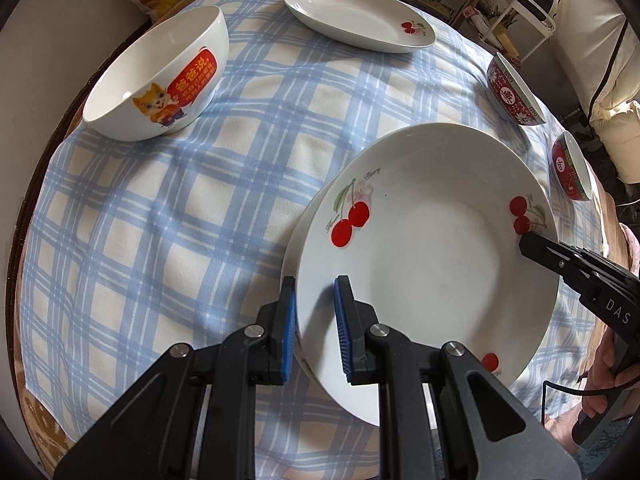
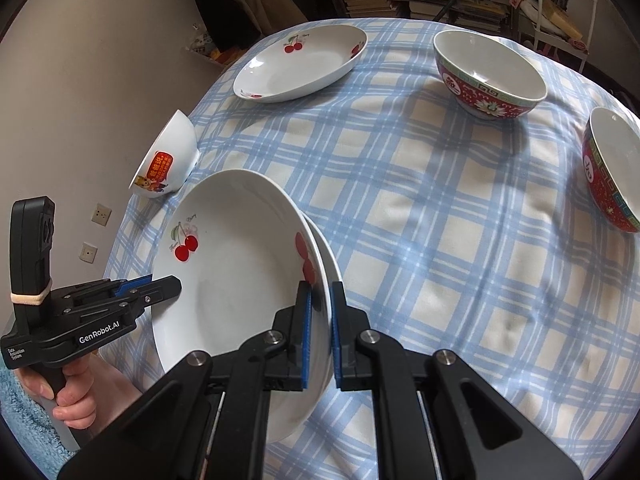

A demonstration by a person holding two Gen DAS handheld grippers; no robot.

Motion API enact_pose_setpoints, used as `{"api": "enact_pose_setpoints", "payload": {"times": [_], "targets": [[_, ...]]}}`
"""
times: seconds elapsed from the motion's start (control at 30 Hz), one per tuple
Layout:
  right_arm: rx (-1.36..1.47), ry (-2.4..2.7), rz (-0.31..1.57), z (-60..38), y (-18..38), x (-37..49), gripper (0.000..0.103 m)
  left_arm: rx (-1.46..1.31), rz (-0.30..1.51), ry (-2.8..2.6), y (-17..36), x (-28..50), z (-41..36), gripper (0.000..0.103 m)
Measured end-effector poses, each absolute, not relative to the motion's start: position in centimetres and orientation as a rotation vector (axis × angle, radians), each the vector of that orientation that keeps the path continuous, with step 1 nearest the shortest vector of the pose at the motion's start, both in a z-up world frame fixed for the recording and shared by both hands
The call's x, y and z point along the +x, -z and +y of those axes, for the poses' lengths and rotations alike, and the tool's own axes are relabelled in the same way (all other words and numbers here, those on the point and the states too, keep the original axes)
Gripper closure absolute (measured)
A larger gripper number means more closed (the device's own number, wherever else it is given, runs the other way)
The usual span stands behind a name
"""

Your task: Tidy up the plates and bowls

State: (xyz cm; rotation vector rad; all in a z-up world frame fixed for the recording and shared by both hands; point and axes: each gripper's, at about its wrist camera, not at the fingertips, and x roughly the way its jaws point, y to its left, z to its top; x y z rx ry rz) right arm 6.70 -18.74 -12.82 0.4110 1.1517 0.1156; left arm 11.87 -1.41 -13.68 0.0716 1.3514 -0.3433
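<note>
Two white cherry plates sit stacked; the top plate [image 1: 432, 248] also shows in the right wrist view [image 2: 240, 272]. My left gripper [image 1: 316, 292] straddles the stack's near-left rim, one blue pad under it and one inside the plate. My right gripper [image 2: 321, 292] straddles the opposite rim and shows in the left wrist view [image 1: 528, 240]. A third cherry plate [image 1: 356, 16] lies at the far side. A white cat bowl [image 1: 160, 76] stands at the left. Two red bowls [image 1: 514, 92] [image 1: 570, 172] stand at the right.
The blue plaid tablecloth [image 1: 200, 208] covers a round table. Bookshelves and a white rack [image 2: 560, 8] stand behind it. A wall with sockets [image 2: 100, 214] is at the left.
</note>
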Motion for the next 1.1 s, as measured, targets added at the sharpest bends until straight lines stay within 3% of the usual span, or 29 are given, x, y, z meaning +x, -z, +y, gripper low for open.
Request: {"api": "enact_pose_setpoints", "payload": {"times": [1.1], "targets": [[0.266,-0.037,1.134,-17.6,13.8,6.8,0.089,0.082,1.34,0.366,14.7,12.0,-1.6,0.085]]}}
